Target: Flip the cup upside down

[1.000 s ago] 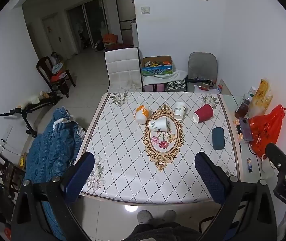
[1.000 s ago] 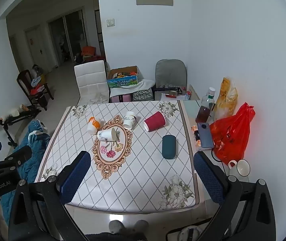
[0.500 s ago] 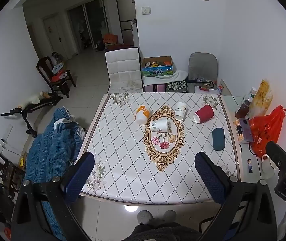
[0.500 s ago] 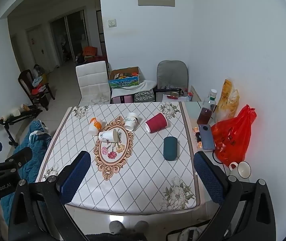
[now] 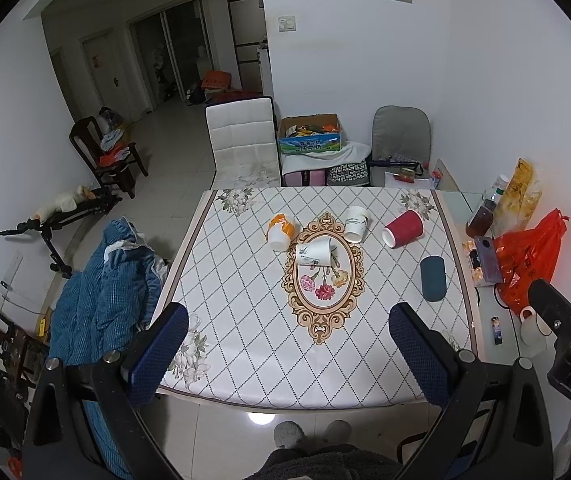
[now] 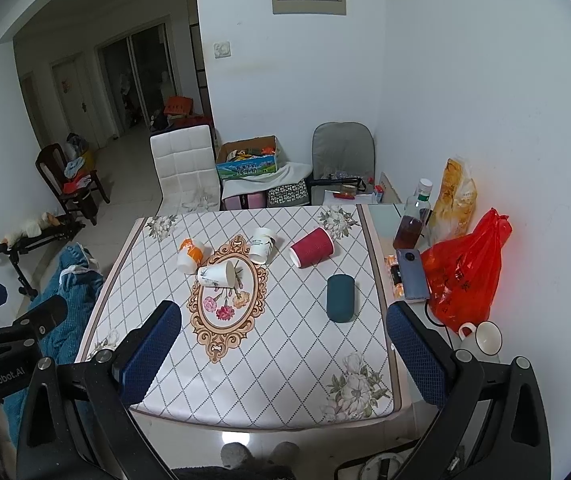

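Several paper cups lie on their sides on the table (image 5: 245, 340): an orange-and-white cup (image 5: 280, 231), a white flowered cup (image 5: 314, 252), a white cup with dark print (image 5: 356, 224), a red cup (image 5: 402, 229) and a dark teal cup (image 5: 432, 278). In the right wrist view they show as orange (image 6: 189, 255), flowered (image 6: 217, 274), white (image 6: 262, 245), red (image 6: 311, 247) and teal (image 6: 340, 298). My left gripper (image 5: 289, 354) is open and empty, high above the table's near edge. My right gripper (image 6: 283, 348) is open and empty, also high and near.
A white chair (image 5: 243, 140) and a grey chair (image 5: 401, 136) stand behind the table. A side shelf at right holds a bottle (image 6: 413, 224), a phone (image 6: 413, 274), a red bag (image 6: 465, 276) and a white mug (image 6: 483, 338). A blue blanket (image 5: 101, 288) lies left.
Both grippers have shifted only slightly; the table sits a little lower in the right wrist view. The cups have not moved.
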A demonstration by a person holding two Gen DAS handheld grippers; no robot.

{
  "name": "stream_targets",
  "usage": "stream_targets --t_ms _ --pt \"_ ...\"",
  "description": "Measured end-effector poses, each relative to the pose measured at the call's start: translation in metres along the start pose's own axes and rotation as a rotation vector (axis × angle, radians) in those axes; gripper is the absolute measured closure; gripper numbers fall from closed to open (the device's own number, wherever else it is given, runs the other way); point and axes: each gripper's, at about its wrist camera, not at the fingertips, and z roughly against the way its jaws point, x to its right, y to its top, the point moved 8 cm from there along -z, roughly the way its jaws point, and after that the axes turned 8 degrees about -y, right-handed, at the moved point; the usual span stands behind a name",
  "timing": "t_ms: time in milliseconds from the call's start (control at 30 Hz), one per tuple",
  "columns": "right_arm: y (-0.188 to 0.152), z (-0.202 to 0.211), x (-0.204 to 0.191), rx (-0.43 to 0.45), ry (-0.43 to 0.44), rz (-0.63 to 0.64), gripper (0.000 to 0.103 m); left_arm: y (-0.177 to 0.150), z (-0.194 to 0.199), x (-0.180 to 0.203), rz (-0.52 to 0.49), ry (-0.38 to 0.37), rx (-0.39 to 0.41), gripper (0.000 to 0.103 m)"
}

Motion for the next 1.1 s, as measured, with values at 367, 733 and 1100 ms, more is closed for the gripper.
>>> stream_targets --t_ms 367,733,1100 --pt "0.0051 -0.0020 -0.0011 0.003 0.006 -0.007 0.000 0.0047 0.0001 0.0085 -0.005 -0.002 0.007 0.000" --pt "0.0047 -0.0011 -0.0011 0.004 0.007 -0.010 0.000 0.0091 0.0011 0.0132 -0.008 -0.003 0.009 0.000" --pt "0.0062 -0.0002 -0.0018 0.007 0.010 -0.013 0.000 0.0082 0.0013 0.0127 -0.005 -0.004 0.013 0.000"
